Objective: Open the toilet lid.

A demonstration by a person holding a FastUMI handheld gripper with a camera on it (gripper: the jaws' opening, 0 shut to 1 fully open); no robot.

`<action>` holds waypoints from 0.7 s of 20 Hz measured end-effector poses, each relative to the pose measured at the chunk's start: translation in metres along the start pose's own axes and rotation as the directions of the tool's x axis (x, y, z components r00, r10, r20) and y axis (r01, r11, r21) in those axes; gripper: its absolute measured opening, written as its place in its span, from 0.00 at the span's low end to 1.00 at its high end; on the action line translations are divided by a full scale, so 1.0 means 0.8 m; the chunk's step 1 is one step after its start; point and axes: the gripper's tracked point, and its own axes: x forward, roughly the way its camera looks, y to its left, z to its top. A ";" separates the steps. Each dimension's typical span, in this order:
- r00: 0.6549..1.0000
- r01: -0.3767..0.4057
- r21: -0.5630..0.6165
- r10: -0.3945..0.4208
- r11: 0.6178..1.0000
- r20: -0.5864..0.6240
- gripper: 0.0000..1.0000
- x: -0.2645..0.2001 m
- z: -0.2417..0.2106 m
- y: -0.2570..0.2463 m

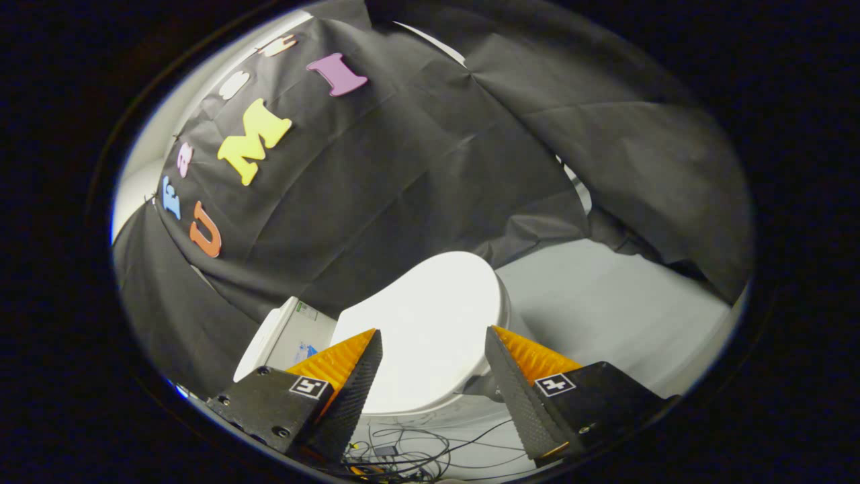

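Cistern [285,333] at left w/ a sticker, print too small to read. Toilet lid [430,323] down, flat, seen between and beyond the fingers. Gripper [433,346] fingers spread wide, gripping nothing. Square coded tags on both finger mounts. Cables [410,454] on floor below.

Beyond my fingers hangs the booth's black cloth wall [416,168], creased and draped in folds. A pale grey floor [605,302] spreads ahead and to the right, evenly lit. Just below my fingers lies a tangle of thin dark cables [410,457] on that floor.
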 end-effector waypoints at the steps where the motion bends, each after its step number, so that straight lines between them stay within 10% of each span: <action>1: 1.000 0.002 0.016 -0.002 1.000 -0.006 0.96 0.005 -0.002 -0.007; 14: 0.986 0.044 0.217 -0.008 0.975 -0.165 0.96 0.030 -0.054 -0.097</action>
